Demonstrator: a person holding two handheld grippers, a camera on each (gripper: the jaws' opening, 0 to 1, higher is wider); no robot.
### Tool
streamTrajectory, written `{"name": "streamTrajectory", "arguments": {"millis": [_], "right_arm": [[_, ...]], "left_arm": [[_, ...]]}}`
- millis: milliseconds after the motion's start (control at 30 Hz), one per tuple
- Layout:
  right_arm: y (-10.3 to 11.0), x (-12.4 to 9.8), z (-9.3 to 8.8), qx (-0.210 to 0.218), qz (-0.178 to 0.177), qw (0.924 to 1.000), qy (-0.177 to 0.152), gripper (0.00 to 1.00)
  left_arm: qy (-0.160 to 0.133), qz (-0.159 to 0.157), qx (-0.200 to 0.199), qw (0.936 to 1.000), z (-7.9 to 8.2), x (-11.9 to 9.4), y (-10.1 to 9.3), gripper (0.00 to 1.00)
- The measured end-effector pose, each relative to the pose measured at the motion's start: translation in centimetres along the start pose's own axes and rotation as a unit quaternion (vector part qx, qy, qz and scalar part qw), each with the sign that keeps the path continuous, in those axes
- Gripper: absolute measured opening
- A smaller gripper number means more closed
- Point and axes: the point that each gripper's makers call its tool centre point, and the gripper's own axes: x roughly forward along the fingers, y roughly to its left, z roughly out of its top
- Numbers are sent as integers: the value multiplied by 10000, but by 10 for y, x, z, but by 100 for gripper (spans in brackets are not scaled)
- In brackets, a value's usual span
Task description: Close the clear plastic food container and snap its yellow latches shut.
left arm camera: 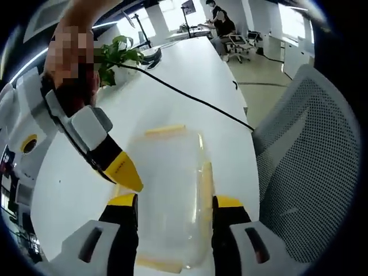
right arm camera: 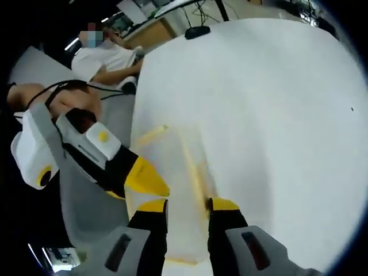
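The clear plastic container point(left arm camera: 169, 190) lies on the white table point(left arm camera: 190, 75) with its lid on. Yellow latches show at its far end point(left arm camera: 164, 130), along its right side point(left arm camera: 206, 183) and at its near end. My left gripper point(left arm camera: 175, 201) is open, its jaws standing wide on either side of the container's near part. My right gripper point(left arm camera: 127, 172), held by a hand, touches its yellow tip to the container's left edge. In the right gripper view the container point(right arm camera: 172, 167) lies ahead of my right gripper point(right arm camera: 188, 205), open, with a yellow latch point(right arm camera: 198, 169) by its right jaw. My left gripper point(right arm camera: 146, 178) comes in from the left.
A black cable point(left arm camera: 190, 98) crosses the table from a green plant point(left arm camera: 118, 57). A grey mesh chair point(left arm camera: 313, 167) stands at the table's right edge. A person sits at a far desk point(left arm camera: 221, 23); another person point(right arm camera: 106, 57) sits beyond the table.
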Motion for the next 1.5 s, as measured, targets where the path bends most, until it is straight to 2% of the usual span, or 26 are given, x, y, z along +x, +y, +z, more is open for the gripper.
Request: {"name": "streamTrajectory", "arguments": {"millis": [100,233,333,467,633,767,800,833,867,933,967,1033,1067,1100,1200,1400,1433,1467,1500], "right_arm": [[1,1,1,-52,35,10000,-37,24],[-1,2,5,154,15,9998,-109,25],[2,3,7,203,-87,9997,-108,25],[0,1,7,491,-102,9987,2,25],[-2,0,7,645,-57,9979,64,25],[-1,-1,8,527,-130,9985,117,26],[-3,-1,9,632,-111,9979,80,26],[-2,-2,8,652,-87,9978,74,26],[-2,-3,10,538,-59,9985,75,27],[-5,-2,11,527,-29,9985,121,27],[-6,-2,11,512,-36,9986,160,27],[0,0,8,578,16,9979,306,28],[-1,0,10,568,8,9979,299,28],[0,-2,8,579,-6,9979,302,28],[-4,-4,8,542,-13,9982,238,28],[-1,-5,5,645,-72,9979,-12,27],[-2,-5,4,682,-58,9976,-42,27],[-1,-5,4,686,-39,9976,-58,27],[-2,-5,3,661,-29,9978,-70,27]], "left_arm": [[-46,5,-26,10000,0,-1,0,47],[-44,0,-44,10000,-1,-1,1,46],[-173,44,-85,9998,-1,-2,1,46],[-135,37,-105,9998,1,1,1,46],[-357,102,-316,9988,3,2,1,46],[-601,130,-549,9966,6,3,2,45],[-555,79,-528,9970,6,2,2,45],[-399,54,-263,9988,5,1,1,45],[-401,90,-167,9990,7,2,-1,47],[-474,41,-235,9986,5,1,-1,48],[-388,38,-276,9989,6,0,-1,48],[-446,-248,-947,9942,13,-2,-4,49],[-422,-258,-971,9940,13,-3,-2,49],[-423,-221,-745,9961,11,-2,-1,49],[-468,-241,-543,9971,9,-1,-1,49],[-444,-67,-413,9981,8,0,-2,45],[-482,38,70,9988,11,1,3,45],[-482,-19,-251,9985,11,1,-4,45],[-507,-26,-270,9983,11,0,-4,45]]}}
